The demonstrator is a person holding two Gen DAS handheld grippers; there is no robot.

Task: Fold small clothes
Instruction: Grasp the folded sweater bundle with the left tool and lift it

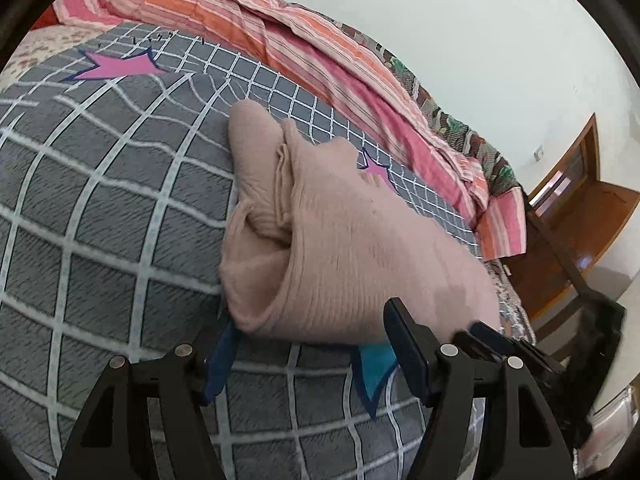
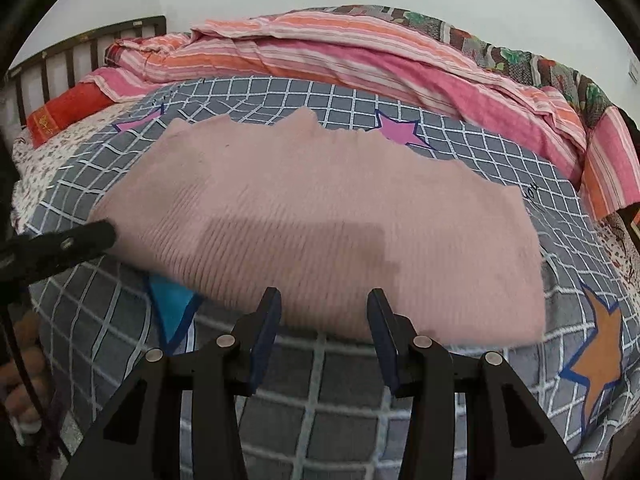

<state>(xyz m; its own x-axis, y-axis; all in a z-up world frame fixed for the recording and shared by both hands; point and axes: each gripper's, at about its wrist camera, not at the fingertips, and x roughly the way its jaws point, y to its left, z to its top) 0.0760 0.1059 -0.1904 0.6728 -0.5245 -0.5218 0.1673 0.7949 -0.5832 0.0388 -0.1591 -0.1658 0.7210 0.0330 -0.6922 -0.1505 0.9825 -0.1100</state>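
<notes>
A pink ribbed garment lies folded flat on a grey checked bedspread with star prints. In the left wrist view the garment shows its layered side, with a rolled sleeve tucked in. My left gripper stands open and wide at the garment's near corner. Its left fingertip slips just under the cloth edge. My right gripper is open at the garment's near long edge, its two tips in front of the cloth, nothing pinched. The left gripper's fingers touch the garment's left end.
A striped pink and orange quilt is heaped along the far side of the bed, with a floral blanket behind it. A red pillow and slatted headboard are far left. A wooden door stands beyond the bed's end.
</notes>
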